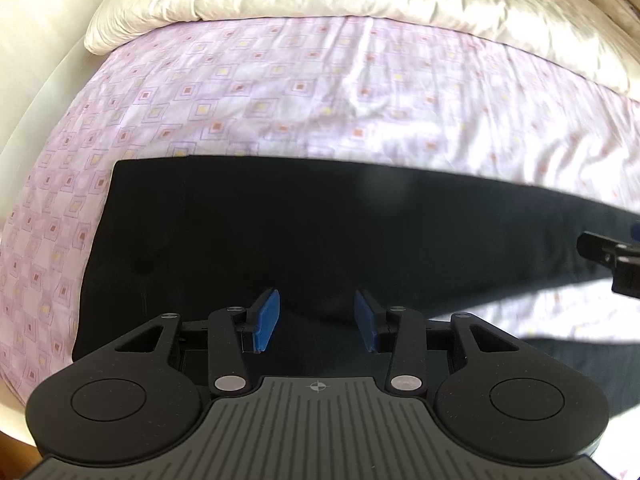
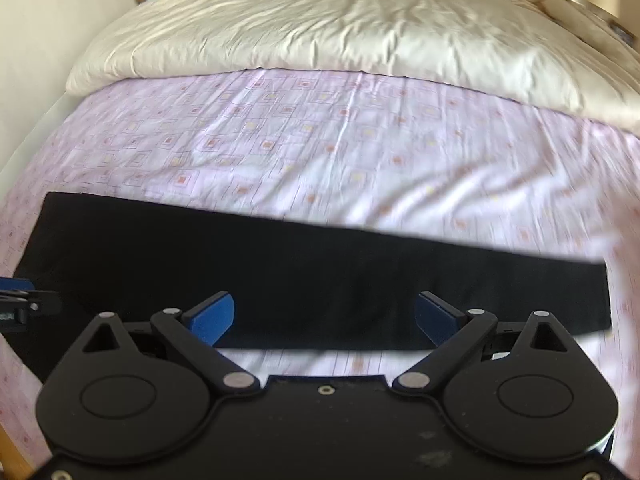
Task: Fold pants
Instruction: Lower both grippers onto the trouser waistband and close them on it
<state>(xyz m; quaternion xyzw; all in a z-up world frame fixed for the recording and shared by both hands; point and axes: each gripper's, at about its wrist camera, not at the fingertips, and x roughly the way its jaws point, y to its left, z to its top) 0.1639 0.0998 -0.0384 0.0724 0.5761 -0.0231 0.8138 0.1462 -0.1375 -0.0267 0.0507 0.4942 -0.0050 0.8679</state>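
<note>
Pants [image 1: 304,232], black and laid flat in a long band, lie across the near part of the bed, on its patterned sheet [image 1: 248,92]. We see the left claw [image 1: 316,326] above them with its blue pads [image 1: 266,326] apart and nothing between them. We see the right claw [image 2: 324,318] spread wide over the band's near edge, likewise gripping nothing. Beyond the sheet, a rumpled cream duvet [image 2: 340,28] covers the far end.
</note>
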